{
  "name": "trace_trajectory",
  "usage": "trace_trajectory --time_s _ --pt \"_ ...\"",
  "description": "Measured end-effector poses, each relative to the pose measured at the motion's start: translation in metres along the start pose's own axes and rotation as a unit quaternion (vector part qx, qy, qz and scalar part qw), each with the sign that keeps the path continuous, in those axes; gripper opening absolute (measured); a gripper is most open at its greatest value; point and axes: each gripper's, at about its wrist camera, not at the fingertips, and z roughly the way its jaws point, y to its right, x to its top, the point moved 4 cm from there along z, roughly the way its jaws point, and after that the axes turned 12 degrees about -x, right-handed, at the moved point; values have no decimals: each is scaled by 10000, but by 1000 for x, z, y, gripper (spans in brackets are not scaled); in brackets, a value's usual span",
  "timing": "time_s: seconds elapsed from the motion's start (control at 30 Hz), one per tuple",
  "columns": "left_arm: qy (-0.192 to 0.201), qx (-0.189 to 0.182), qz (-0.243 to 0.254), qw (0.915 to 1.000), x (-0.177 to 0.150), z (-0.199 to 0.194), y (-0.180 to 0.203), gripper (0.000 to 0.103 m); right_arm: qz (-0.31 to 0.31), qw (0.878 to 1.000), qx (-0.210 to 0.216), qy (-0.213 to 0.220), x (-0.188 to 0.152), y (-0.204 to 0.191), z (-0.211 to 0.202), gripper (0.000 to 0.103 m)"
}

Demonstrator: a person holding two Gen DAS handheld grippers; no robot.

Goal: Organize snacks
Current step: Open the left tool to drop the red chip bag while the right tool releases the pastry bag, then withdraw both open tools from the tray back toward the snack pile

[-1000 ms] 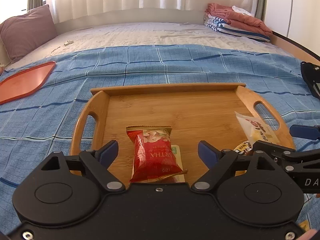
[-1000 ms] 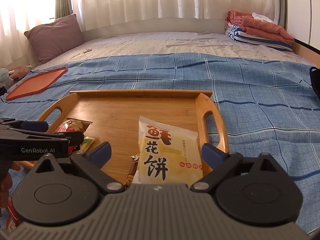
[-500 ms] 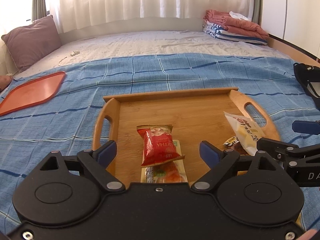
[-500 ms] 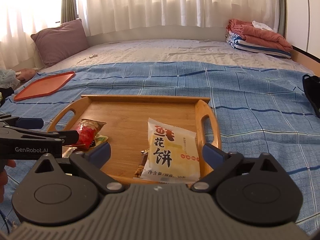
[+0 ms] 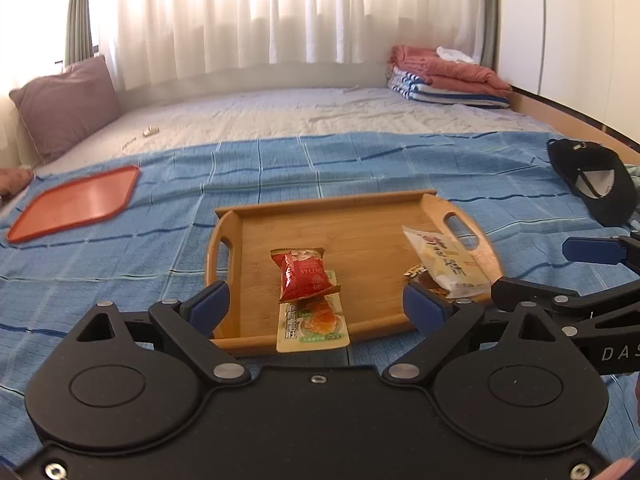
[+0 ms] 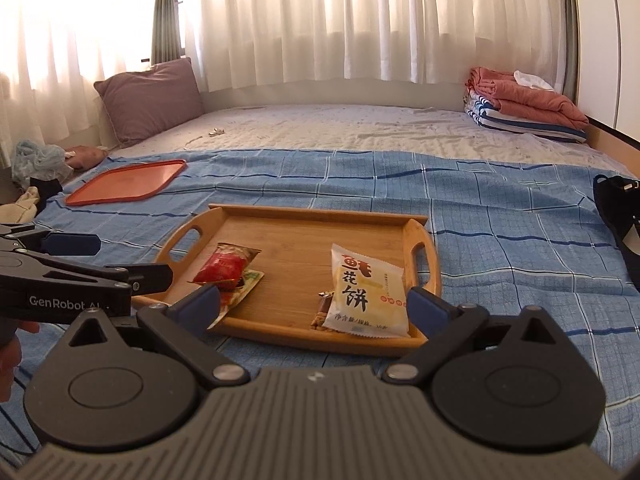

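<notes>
My left gripper (image 5: 316,306) and right gripper (image 6: 314,306) both hover with fingers apart and empty, short of the bamboo tray (image 6: 304,216). The red snack packet (image 5: 302,276) lies across a green-labelled sachet (image 5: 314,326) overhanging the near rim; the white pastry packet (image 6: 366,294) covers a brown bar (image 6: 322,314). I judge these two stacks deliberate groupings. The tray rests on a blue checked blanket (image 6: 500,220) on a bed, an orange lid (image 6: 128,184) well apart.

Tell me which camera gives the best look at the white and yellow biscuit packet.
The right wrist view: the biscuit packet faces it squarely, printing legible, lying at the wooden tray's right end. The left wrist view shows it obliquely and blurred.
</notes>
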Motion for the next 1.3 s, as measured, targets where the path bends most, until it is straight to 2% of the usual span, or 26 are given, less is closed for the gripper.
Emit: trace_trajectory --time_s 0.23,0.67,0.9,1.03,1.3 --pt "185 -229 -122 9995 -9 -48 9 96 26 9998 138 148 -7 0 -40 103" --pt "441 -134 137 9988 -50 -98 23 98 -210 9991 133 335 -36 -6 -86 103" --pt "473 -70 449 9978 -80 -113 27 98 -591 9979 8 255 -58 -5 -94 103" --pt "413 -110 317 9986 -90 -118 26 98 -620 9978 -121 183 -74 2 -91 103" --pt "560 -215 294 9978 -86 -138 30 99 -479 9988 -126 -5 -90 7 -85 103"
